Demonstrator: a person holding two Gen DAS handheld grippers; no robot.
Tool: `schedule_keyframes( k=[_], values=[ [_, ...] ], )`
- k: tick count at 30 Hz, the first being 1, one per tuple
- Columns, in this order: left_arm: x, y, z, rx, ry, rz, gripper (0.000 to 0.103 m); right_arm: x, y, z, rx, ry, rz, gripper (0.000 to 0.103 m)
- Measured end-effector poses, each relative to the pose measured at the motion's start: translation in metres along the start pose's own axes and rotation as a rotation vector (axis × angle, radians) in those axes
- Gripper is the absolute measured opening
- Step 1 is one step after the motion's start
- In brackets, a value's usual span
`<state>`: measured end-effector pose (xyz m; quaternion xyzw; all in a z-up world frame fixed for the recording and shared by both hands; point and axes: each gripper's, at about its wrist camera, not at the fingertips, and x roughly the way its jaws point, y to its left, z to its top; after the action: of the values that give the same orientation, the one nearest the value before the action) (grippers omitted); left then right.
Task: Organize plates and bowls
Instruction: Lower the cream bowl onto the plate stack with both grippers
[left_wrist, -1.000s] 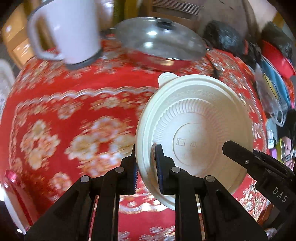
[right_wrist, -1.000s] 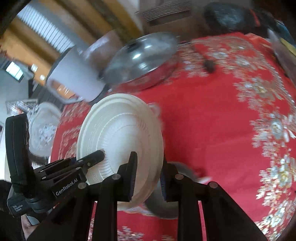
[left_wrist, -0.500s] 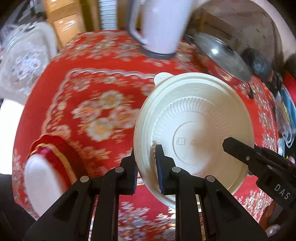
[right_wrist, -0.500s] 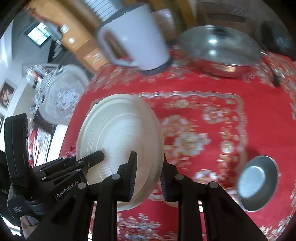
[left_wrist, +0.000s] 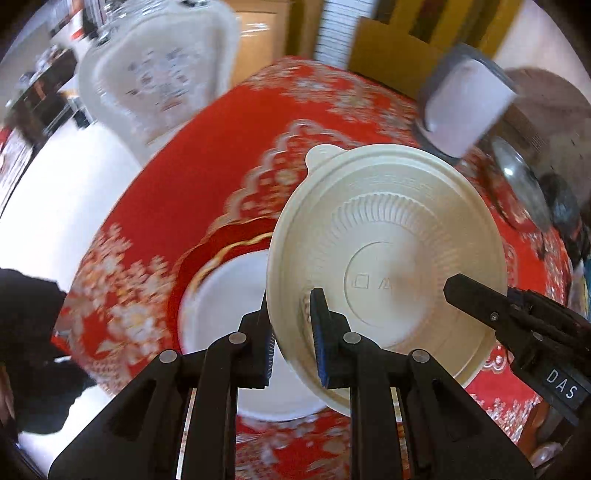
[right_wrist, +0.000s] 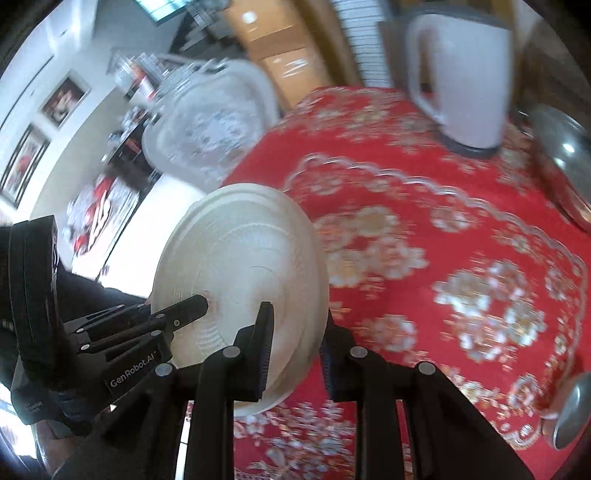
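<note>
Above the red tabletop (left_wrist: 207, 155), cream plastic bowl (left_wrist: 388, 266) is held on edge: left gripper (left_wrist: 291, 332) and right gripper (right_wrist: 295, 347) jaws both pinching its rim. Risk: thin rim flexes w/ two pulls, slips, drops onto red-rimmed plate (left_wrist: 221, 317) below.

A home dining room: red floral tablecloth (right_wrist: 424, 221), kettle (right_wrist: 465, 77), framed pictures (right_wrist: 62, 99).

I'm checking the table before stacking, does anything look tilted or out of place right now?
Only the cream plastic bowl: it stands on edge in the air, underside facing the left camera, both the left gripper and right gripper clamping its rim. Nothing looks spilled or damaged.
</note>
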<state>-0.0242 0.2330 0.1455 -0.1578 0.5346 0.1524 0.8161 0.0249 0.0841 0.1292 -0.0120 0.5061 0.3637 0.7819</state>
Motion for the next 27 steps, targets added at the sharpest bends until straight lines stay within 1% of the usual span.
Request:
schedule_keyframes(
  k=[6, 12, 15, 17, 19, 21, 24, 27],
  values=[
    [0.006, 0.04, -0.016, -0.077, 0.032, 0.024, 0.017, 0.034, 0.032, -0.005, -0.061, 0.08, 0.018, 0.024],
    [0.017, 0.057, -0.027, -0.107, 0.052, 0.03, 0.017, 0.05, 0.049, -0.011, -0.098, 0.126, 0.013, 0.024],
    [0.02, 0.063, -0.03, -0.138, 0.054, 0.009, 0.018, 0.054, 0.05, -0.013, -0.095, 0.142, 0.013, 0.024],
    [0.021, 0.066, -0.03, -0.149, 0.05, -0.009, 0.021, 0.054, 0.049, -0.013, -0.081, 0.142, 0.028, 0.024],
    [0.021, 0.067, -0.03, -0.152, 0.042, -0.021, 0.031, 0.054, 0.048, -0.013, -0.061, 0.156, 0.046, 0.025],
    [0.018, 0.067, -0.03, -0.143, 0.024, -0.006, 0.038, 0.053, 0.05, -0.013, -0.054, 0.156, 0.059, 0.03],
    [0.011, 0.069, -0.028, -0.138, -0.017, 0.023, 0.038, 0.049, 0.049, -0.014, -0.059, 0.138, 0.047, 0.031],
    [0.005, 0.071, -0.026, -0.133, -0.036, 0.032, 0.038, 0.043, 0.046, -0.012, -0.046, 0.126, 0.049, 0.031]
  ],
)
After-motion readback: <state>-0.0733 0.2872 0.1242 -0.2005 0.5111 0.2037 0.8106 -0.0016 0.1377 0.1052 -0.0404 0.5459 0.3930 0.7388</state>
